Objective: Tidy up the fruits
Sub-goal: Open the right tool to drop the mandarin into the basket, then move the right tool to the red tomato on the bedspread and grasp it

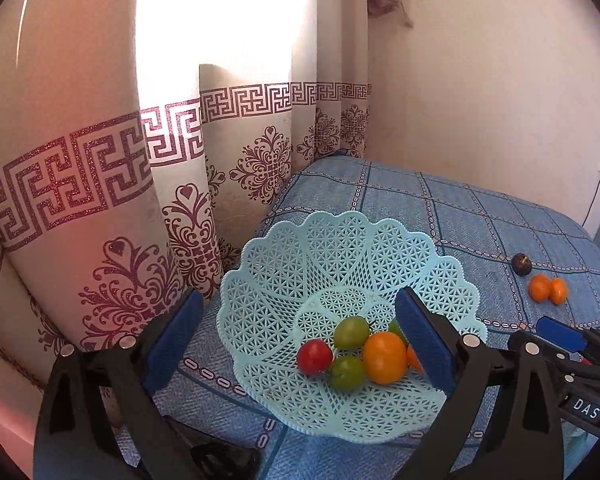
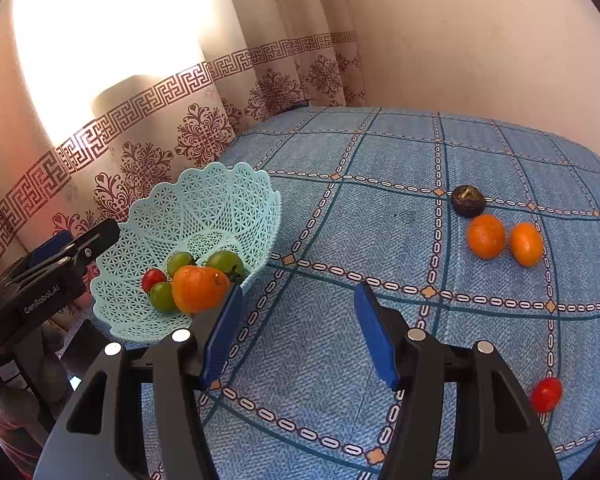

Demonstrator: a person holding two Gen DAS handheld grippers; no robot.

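The pale blue lattice basket point(image 1: 352, 408) with a scalloped rim sits near the left edge of the bed, just beside the curtain. In its bowl lie 1 red tomato point(image 1: 314, 356), 1 large orange fruit point(image 1: 384, 357) and green fruits point(image 1: 351, 332), all bunched together and touching; the right wrist view shows 3 green ones point(image 2: 224, 264). A sliver of another orange fruit peeks out behind the left gripper's right finger in the left wrist view.

Well apart from the basket, toward the right side of the bed, 2 oranges point(image 2: 486, 236) lie side by side, apparently touching, with a dark brown round fruit point(image 2: 467, 200) with a stem stub just beyond them. A second red tomato point(image 2: 546, 394) rests alone near the bed's front right edge, partly hidden behind the right gripper's frame.

The left gripper point(image 1: 300, 332) hovers over the basket with its blue-padded fingers point(image 1: 176, 340) spread wide and nothing between them; the basket's fruits show through the gap. The right gripper point(image 2: 298, 334) hangs over the bare bedspread just right of the basket, its fingers point(image 2: 374, 336) likewise spread and empty.

The bed point(image 2: 380, 160) wears a blue checked cover with chain-pattern lines. Behind it hangs a cream curtain point(image 1: 100, 160) with maroon key-pattern band and floral motifs, backlit by a bright window, and a plain pale wall point(image 1: 500, 80) meets it in the corner.
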